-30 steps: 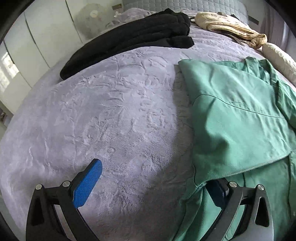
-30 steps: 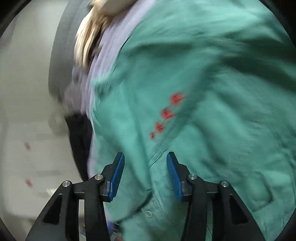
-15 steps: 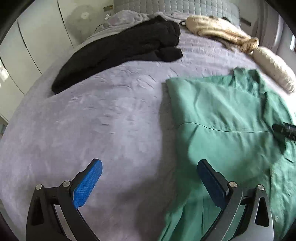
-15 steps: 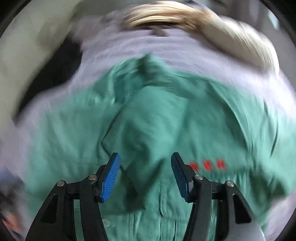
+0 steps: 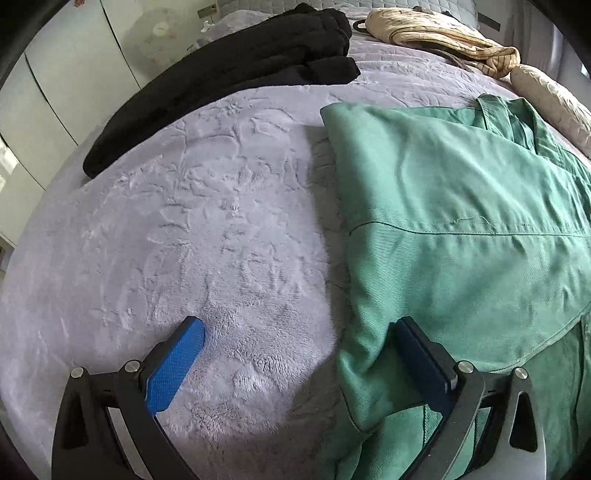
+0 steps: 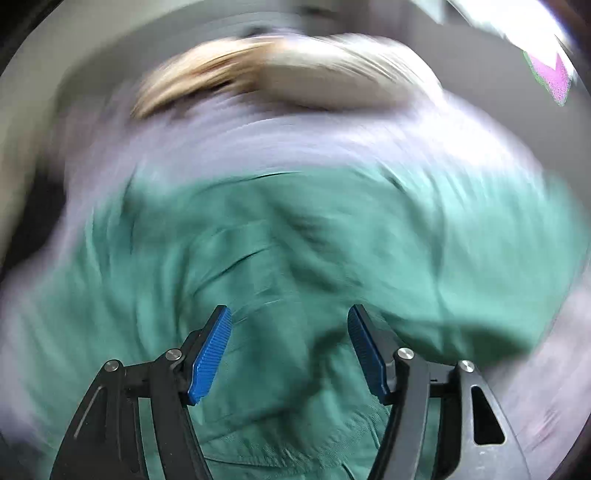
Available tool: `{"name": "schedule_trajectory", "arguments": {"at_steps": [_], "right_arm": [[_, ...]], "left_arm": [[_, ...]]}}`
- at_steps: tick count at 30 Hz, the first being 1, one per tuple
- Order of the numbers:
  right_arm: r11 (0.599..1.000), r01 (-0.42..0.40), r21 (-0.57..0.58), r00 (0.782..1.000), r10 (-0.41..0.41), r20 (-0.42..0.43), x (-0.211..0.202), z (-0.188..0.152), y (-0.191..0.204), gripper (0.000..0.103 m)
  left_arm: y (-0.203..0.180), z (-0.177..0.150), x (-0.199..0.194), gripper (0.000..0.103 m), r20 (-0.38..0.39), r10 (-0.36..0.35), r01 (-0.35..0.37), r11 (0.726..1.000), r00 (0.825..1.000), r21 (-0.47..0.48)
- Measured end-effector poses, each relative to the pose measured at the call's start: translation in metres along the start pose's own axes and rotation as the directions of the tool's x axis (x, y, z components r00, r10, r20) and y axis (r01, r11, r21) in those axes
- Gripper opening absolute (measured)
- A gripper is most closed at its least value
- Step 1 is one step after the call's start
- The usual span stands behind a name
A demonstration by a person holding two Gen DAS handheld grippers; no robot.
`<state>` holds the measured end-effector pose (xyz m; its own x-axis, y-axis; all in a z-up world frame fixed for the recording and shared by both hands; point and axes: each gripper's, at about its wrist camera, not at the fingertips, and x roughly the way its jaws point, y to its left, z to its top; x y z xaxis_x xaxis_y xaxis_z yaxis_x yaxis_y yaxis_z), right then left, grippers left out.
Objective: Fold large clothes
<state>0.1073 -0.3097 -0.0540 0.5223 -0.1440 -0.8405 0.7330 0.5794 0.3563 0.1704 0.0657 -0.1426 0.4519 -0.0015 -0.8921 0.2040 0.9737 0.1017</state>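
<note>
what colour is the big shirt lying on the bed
Green shirt, plain; clearest in the left wrist view.

Ahead and to the left of the left gripper (image 5: pixel 301 350) lies a broad bare stretch of the lilac bedspread (image 5: pixel 207 229), flat and open between the wide-spread jaws and beyond. The folded edge of the green garment (image 5: pixel 461 206) bounds that stretch on the right; its bulging lower corner lies against the right-hand finger. Farther ahead, a long black garment (image 5: pixel 229 70) lies across the far side of the open stretch. Ahead and to the right, a tan bundle (image 5: pixel 443 33) and a cream pillow (image 5: pixel 554 99) sit past the green cloth. The right gripper (image 6: pixel 290 350) has green fabric (image 6: pixel 295 258) under and ahead of its parted jaws; its view is badly blurred.
</note>
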Motion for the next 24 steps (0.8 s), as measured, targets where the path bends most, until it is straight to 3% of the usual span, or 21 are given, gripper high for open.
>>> {"name": "schedule_trajectory", "arguments": {"at_steps": [3,6,7,9,10,11,12,13,14,16,17,18,19,20,24], "right_arm": [[0.978,-0.174,0.113,0.980,0.183,-0.075,-0.007,-0.002,-0.018,0.068],[0.914,-0.392,0.105,0.888,0.406,-0.218,-0.008,-0.031,0.016,0.069],[0.880,-0.460,0.121,0.836,0.475,-0.276,-0.006,-0.049,0.032,0.070],[0.805,-0.560,0.193,0.706,0.586,-0.397,0.003,-0.095,0.068,0.070],[0.769,-0.588,0.252,0.629,0.630,-0.455,0.012,-0.123,0.090,0.070],[0.743,-0.596,0.305,0.567,0.658,-0.496,0.021,-0.148,0.109,0.070],[0.731,-0.591,0.343,0.526,0.671,-0.523,0.029,-0.171,0.125,0.070],[0.724,-0.587,0.363,0.502,0.677,-0.538,0.037,-0.185,0.137,0.070],[0.717,-0.584,0.381,0.486,0.684,-0.544,0.043,-0.200,0.150,0.070],[0.705,-0.573,0.418,0.473,0.701,-0.534,0.050,-0.221,0.163,0.070],[0.703,-0.563,0.435,0.472,0.705,-0.529,0.051,-0.231,0.163,0.069],[0.695,-0.556,0.456,0.470,0.715,-0.518,0.056,-0.235,0.168,0.063],[0.689,-0.550,0.472,0.463,0.722,-0.515,0.061,-0.238,0.171,0.023],[0.695,-0.534,0.480,0.461,0.716,-0.524,0.064,-0.241,0.176,0.003],[0.666,-0.575,0.474,0.431,0.740,-0.516,0.061,-0.249,0.195,0.003]], "left_arm": [[0.009,0.016,-0.009,0.103,-0.002,-0.080,0.080,0.997,0.997,-0.022],[0.022,0.049,-0.010,0.103,0.015,-0.167,0.167,0.985,0.986,-0.032],[0.024,0.059,-0.007,0.103,0.008,-0.189,0.189,0.981,0.982,-0.033],[0.027,0.082,0.007,0.103,-0.020,-0.237,0.236,0.971,0.971,-0.041],[0.027,0.093,0.017,0.103,-0.041,-0.265,0.263,0.964,0.963,-0.047],[0.026,0.101,0.026,0.103,-0.061,-0.282,0.278,0.959,0.958,-0.056],[0.025,0.106,0.033,0.103,-0.077,-0.296,0.292,0.955,0.952,-0.060],[0.023,0.109,0.040,0.103,-0.091,-0.302,0.297,0.953,0.949,-0.062],[0.020,0.112,0.046,0.101,-0.104,-0.305,0.300,0.952,0.947,-0.057],[0.012,0.109,0.048,0.080,-0.116,-0.291,0.288,0.957,0.950,-0.038],[0.011,0.110,0.048,0.053,-0.122,-0.287,0.286,0.958,0.950,-0.029],[0.012,0.110,0.049,0.014,-0.128,-0.309,0.308,0.951,0.942,-0.027],[0.013,0.111,0.049,0.002,-0.140,-0.341,0.339,0.940,0.930,-0.035],[0.017,0.113,0.048,0.002,-0.145,-0.367,0.364,0.930,0.919,-0.050],[0.024,0.114,0.042,0.002,-0.112,-0.374,0.377,0.926,0.921,0.003]]}}
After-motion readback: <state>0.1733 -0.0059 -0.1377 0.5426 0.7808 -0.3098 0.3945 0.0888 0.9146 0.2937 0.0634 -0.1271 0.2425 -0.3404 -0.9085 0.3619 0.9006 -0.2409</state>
